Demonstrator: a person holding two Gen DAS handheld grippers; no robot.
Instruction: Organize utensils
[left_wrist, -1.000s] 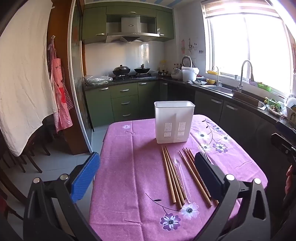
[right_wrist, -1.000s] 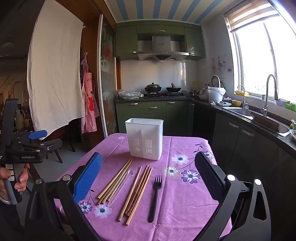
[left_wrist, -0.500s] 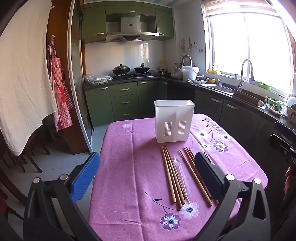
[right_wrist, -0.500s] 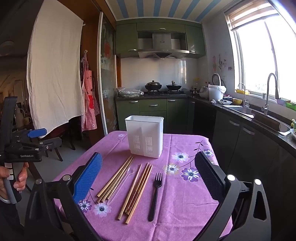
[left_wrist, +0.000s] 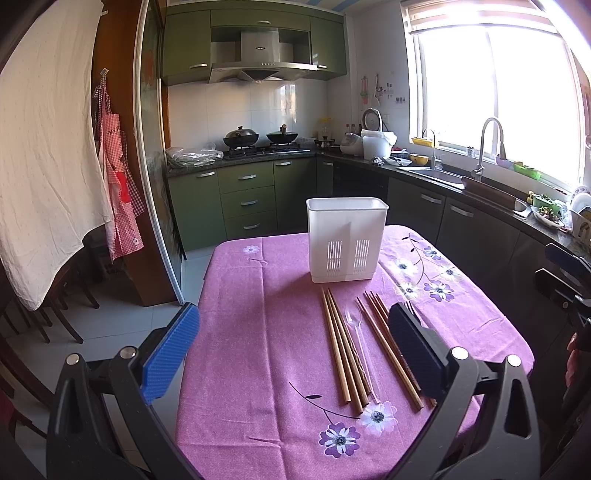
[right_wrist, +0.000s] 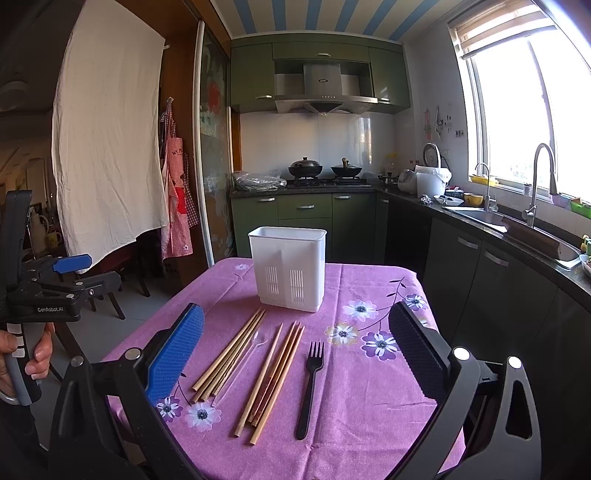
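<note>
Nothing has moved: both ribbed tongs gape wide, empty, above smooth wooden chopsticks.

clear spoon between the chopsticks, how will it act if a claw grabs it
The clear spoon looks like thin plastic, so probably light and a bit bendy. It lies flat on the tablecloth close to the chopsticks, so it may slip or nudge them.
</note>
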